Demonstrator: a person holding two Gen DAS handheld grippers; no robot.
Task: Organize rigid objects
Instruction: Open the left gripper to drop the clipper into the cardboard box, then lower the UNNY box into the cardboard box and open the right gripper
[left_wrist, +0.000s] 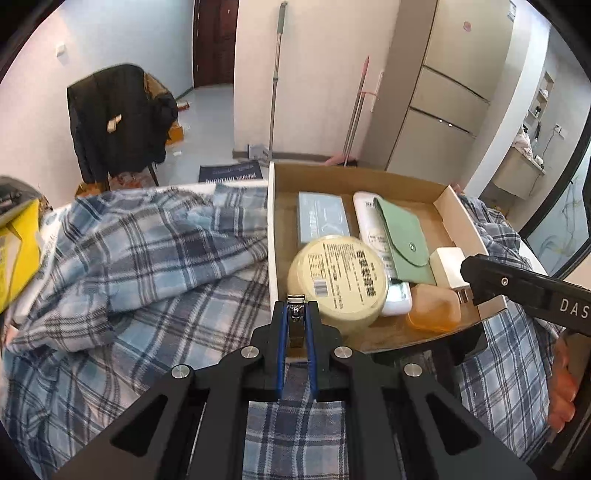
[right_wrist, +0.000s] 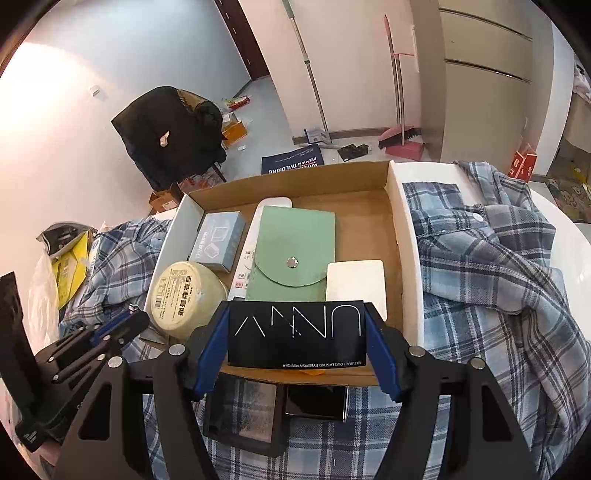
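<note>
A shallow cardboard box (right_wrist: 397, 206) sat on a table draped in blue plaid cloth (left_wrist: 155, 258), already part-filled with small hard items. Inside it lay a round cream tin (left_wrist: 338, 280) at the near left corner, a pale blue carton (left_wrist: 323, 218) behind it, a white remote control (left_wrist: 373, 229) partly covered by a green snap pouch (right_wrist: 295, 254), a white charger block (left_wrist: 448, 267), and an orange translucent case (left_wrist: 434, 308) near the front edge. The left gripper (left_wrist: 296, 328) was clenched tight on a metal nail clipper (left_wrist: 296, 317), held just at the box's near left corner, beside the tin. The right gripper (right_wrist: 297, 336) grasped a flat black cosmetics box (right_wrist: 295, 334) with white lettering, its blue pads (right_wrist: 212, 350) pressing both short ends — the box hovered over the front rim of the cardboard box. Below it, on the cloth, lay an open black compact (right_wrist: 245, 417), not yet collected. The step in hand appeared to be the delivery of both held items into the box. The next move would likely call for carrying each forward over a bare patch of the floor — the right half looked emptiest — lowering it, and only then letting the fingers part, so nothing knocked the tin or charger.
</note>
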